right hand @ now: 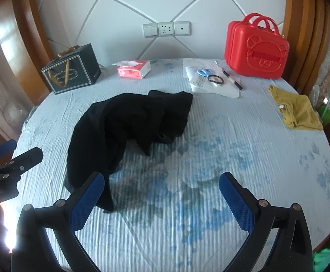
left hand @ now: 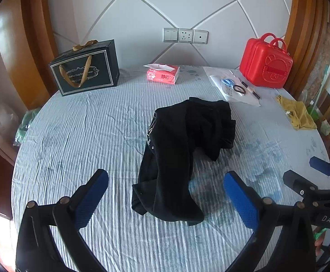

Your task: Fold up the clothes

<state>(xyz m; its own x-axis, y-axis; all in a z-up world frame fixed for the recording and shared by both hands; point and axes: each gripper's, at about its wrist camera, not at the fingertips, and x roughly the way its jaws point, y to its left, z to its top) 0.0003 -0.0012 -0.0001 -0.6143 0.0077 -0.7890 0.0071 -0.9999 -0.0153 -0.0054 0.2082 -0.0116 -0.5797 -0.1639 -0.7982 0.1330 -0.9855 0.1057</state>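
A black garment (left hand: 183, 149) lies crumpled in a heap on the striped blue-white table cloth (left hand: 79, 140); in the right wrist view it (right hand: 128, 131) lies to the left of centre. My left gripper (left hand: 165, 185) is open and empty, its blue-padded fingers either side of the garment's near end, above the cloth. My right gripper (right hand: 160, 185) is open and empty, to the right of the garment; its left finger (right hand: 88, 199) overlaps the garment's near edge in view. The right gripper also shows at the right edge of the left wrist view (left hand: 309, 174).
At the back stand a dark gift bag (left hand: 85, 68), a red tissue pack (left hand: 162, 72) and a red case (left hand: 266, 61). Papers with rings and a pen (left hand: 235, 86) lie near the case. A yellow cloth (left hand: 298, 113) lies at the right edge.
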